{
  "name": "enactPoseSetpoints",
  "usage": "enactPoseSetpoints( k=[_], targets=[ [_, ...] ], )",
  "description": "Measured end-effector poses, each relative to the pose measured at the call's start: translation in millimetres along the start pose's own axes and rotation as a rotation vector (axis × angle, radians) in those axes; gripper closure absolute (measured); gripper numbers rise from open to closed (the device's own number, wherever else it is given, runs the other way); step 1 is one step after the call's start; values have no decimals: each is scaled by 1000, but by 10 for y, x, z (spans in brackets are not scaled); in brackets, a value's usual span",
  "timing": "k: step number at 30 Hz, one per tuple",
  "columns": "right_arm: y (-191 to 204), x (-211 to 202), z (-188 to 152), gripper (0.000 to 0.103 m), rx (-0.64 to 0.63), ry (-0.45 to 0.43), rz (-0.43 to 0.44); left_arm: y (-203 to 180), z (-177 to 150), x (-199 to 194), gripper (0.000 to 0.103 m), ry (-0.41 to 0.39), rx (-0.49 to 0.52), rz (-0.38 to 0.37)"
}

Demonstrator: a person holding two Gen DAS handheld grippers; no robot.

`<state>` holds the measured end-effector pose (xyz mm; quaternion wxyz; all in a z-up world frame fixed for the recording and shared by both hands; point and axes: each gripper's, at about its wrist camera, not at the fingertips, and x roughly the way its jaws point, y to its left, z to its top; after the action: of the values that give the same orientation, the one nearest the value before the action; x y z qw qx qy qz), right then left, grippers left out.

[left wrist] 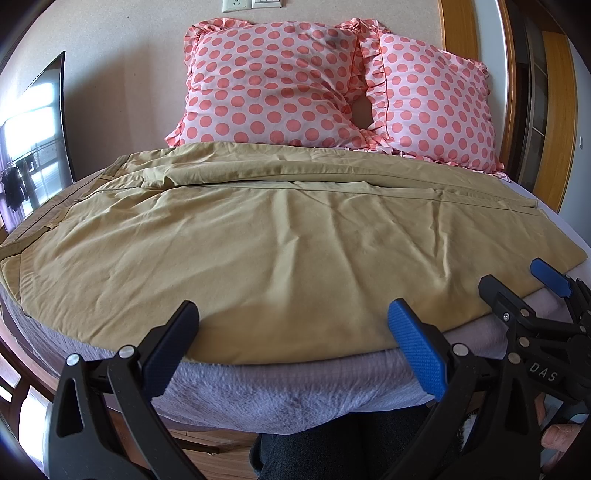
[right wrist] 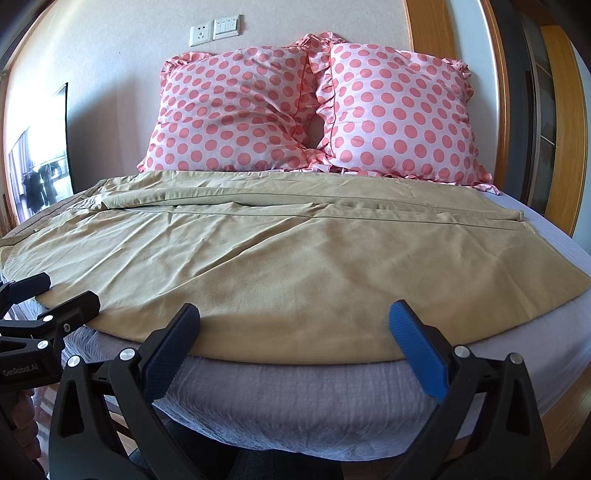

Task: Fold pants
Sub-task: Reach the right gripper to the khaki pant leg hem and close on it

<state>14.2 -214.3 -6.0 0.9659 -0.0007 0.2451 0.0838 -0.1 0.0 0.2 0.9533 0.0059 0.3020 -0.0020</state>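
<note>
Pants (left wrist: 280,236) before two spread-fingered grippers

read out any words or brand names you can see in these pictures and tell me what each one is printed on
"DAS" – white letters on the black body of the right gripper, seen from the left wrist view.
"GenRobot.AI" – pale letters on the black body of the left gripper, seen from the right wrist view.
The wall socket and switch plate show no readable text.
</note>
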Motion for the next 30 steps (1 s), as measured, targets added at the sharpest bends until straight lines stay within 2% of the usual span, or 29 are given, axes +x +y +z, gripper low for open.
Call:
enactPoseSetpoints(
  k=[6,10,12,14,16,18,22,24,25,28,30],
  targets=[
    [4,-1,10,1,-5,14,4,-1,5,4,2,9,3,-3],
    [-36,39,97,1,-17,69,46,24,52,-6,2,28,6,-18],
    [-218,81,244,1,24,102,60,59,90,-15,2,40,-13,-37],
    [-498,144,466,1,107,94,39,128,107,-43,2,28,-52,-74],
    [-885,294,755,1,219,103,-27,220,196,-93,2,-11,-89,-92],
    [-1272,579,1043,1,348,169,-91,272,305,-126,2,-51,-96,-61],
    [-1953,1290,1525,1,527,278,-197,336,545,-59,2,-51,-98,-39],
    [-2194,1644,1724,10,570,313,-276,377,638,-17,2,-58,-101,-54],
    [-2306,1831,1820,17,596,323,-307,402,683,-2,2,-69,-108,-66],
    [-2608,2304,2002,20,697,357,-368,477,808,71,2,-70,-128,-78],
    [-2743,2596,2069,26,720,388,-448,530,882,160,2,-54,-145,-78]
  ],
)
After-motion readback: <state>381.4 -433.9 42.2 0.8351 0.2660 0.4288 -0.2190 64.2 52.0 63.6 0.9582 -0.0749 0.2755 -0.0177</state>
